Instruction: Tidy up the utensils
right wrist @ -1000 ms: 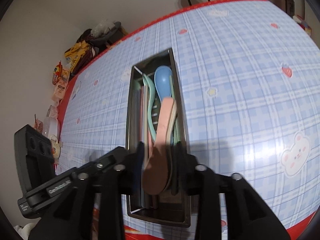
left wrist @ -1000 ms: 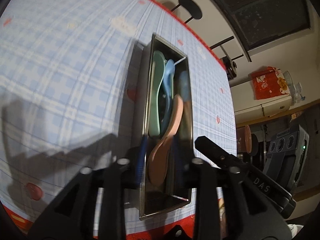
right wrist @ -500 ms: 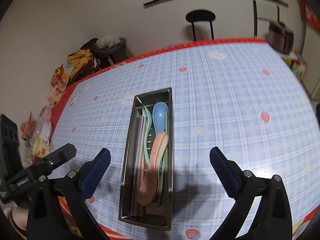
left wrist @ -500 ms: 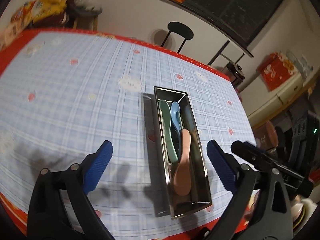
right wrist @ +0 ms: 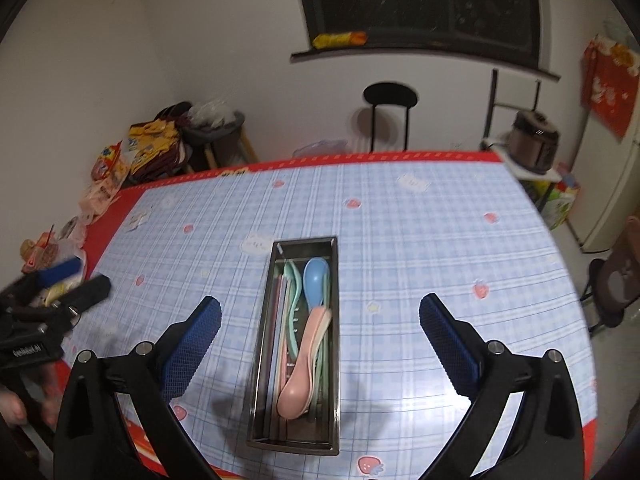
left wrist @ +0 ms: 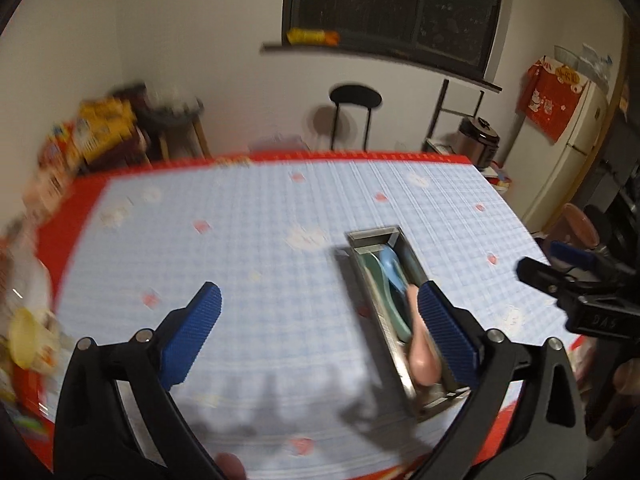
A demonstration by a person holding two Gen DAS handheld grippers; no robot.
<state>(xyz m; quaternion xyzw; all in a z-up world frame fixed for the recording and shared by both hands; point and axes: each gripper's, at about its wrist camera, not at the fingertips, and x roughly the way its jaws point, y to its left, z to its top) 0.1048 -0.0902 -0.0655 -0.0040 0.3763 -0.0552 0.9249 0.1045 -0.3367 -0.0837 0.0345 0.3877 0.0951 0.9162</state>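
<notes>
- Metal tray (right wrist: 334, 344) lying lengthwise on the blue checked tablecloth (right wrist: 420, 240), near the table's front edge.
- Inside it, a pink spoon (right wrist: 298, 384) on top, bowl toward the near end, handle running up toward the middle.
- Blue spoon (right wrist: 316, 280) further back, bowl up at the far end, touching the pink handle's tip.
- Green utensils (right wrist: 294, 308) tucked beside and under those two; exact count hard to tell.
- Right gripper (right wrist: 320, 344) spread wide, gripping nothing, blue pads (right wrist: 192, 344) flanking the tray well above it.
- Left gripper (left wrist: 318, 338) also spread wide with nothing between the fingers, over bare cloth just left of the tray; heavily blurred view.
- From the left camera, tray (left wrist: 374, 292) angled on the right, pink spoon (left wrist: 422, 354) partly behind the right-hand pad (left wrist: 448, 340).
- Each gripper peeking into the other's view at the side: left one (right wrist: 52, 304) at the table's left edge, right one (left wrist: 580, 296) off the right edge.
- Black stool (right wrist: 390, 98) against the far wall, snack bags (right wrist: 152, 148) piled in the left corner.
</notes>
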